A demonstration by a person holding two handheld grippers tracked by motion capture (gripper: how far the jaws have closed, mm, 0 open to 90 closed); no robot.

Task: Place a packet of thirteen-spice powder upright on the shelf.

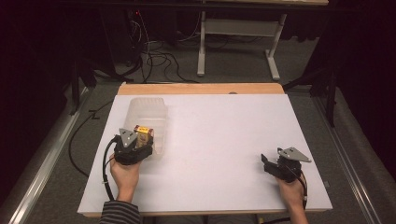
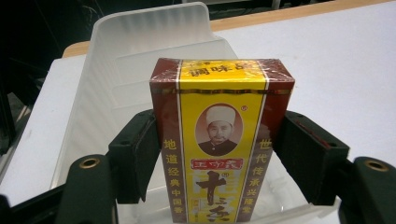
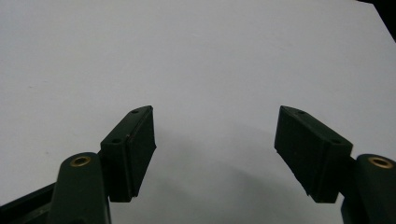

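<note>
White table (image 1: 224,140) is sitting bare in the middle. Clear plastic bin (image 1: 148,116) is lying at its left side. Left gripper (image 1: 136,142) is clamping a red-and-yellow box (image 2: 219,135) over the bin's near end. Right gripper (image 1: 267,162) is resting with jaws apart, holding nothing, at right.

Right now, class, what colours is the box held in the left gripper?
The box is dark red-brown with a yellow central panel, clearest in the left gripper view.

The yellow-and-brown box (image 2: 219,140) reads 调味品, 王守義, 十三香, 地道经典中国香, 世代传承.
</note>
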